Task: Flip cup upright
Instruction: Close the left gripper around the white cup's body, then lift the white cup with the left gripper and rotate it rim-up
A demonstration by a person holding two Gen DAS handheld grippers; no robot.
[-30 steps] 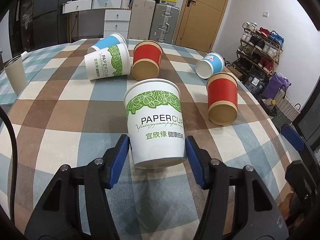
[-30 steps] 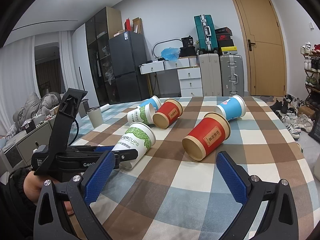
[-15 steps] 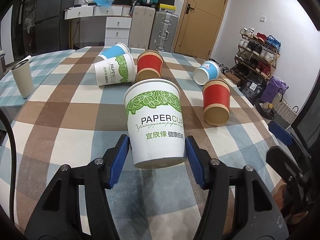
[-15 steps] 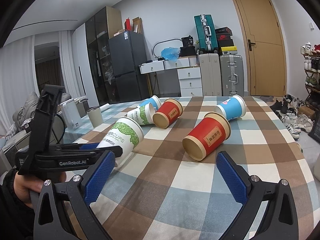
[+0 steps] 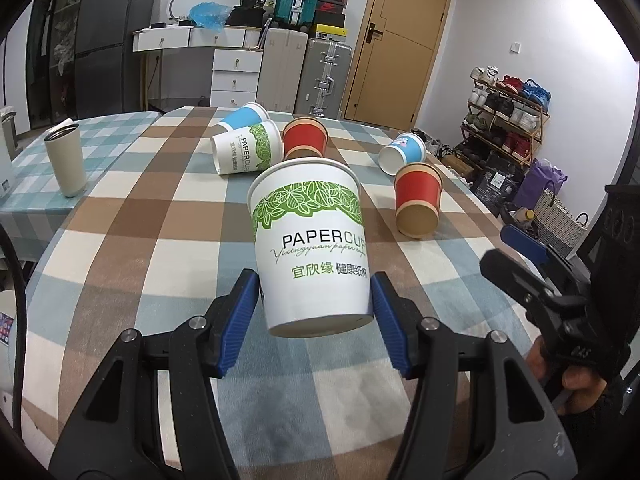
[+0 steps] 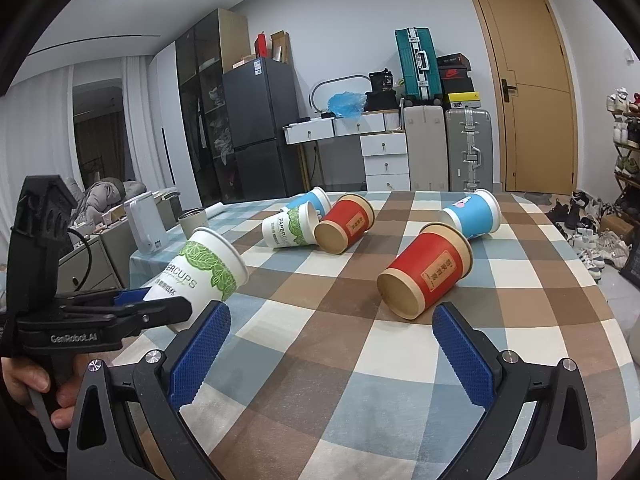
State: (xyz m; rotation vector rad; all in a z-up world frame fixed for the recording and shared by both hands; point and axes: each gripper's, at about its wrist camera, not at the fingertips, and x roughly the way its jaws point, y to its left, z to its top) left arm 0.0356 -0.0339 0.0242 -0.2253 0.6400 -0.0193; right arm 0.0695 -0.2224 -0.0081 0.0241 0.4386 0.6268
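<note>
Paper cup (image 5: 310, 248), white with a green leaf band, sits clamped near its base between the blue pads of the left gripper (image 5: 316, 304). Compared with a second ago, when its base lay close to the checked tablecloth (image 5: 140, 264), the cup is now lifted clear. In the right wrist view it is tilted, its open mouth pointing up and toward two o'clock. The background in the left wrist view has dropped lower over that second, which suggests the hand is raising and rotating. The flip looks partly done: the cup is off the table but not yet vertical, and it needs more turning before being set down on its base.

Right gripper (image 6: 328, 344) hangs with its jaws spread wide and nothing between them, low over the cloth at six o'clock. Beyond it a red cup (image 6: 426, 274) lies on its side at one o'clock. Farther back, around twelve o'clock, another leaf-print cup (image 6: 290, 226), a second red cup (image 6: 344, 224) and two blue cups (image 6: 474, 216) also lie tipped over.
</note>
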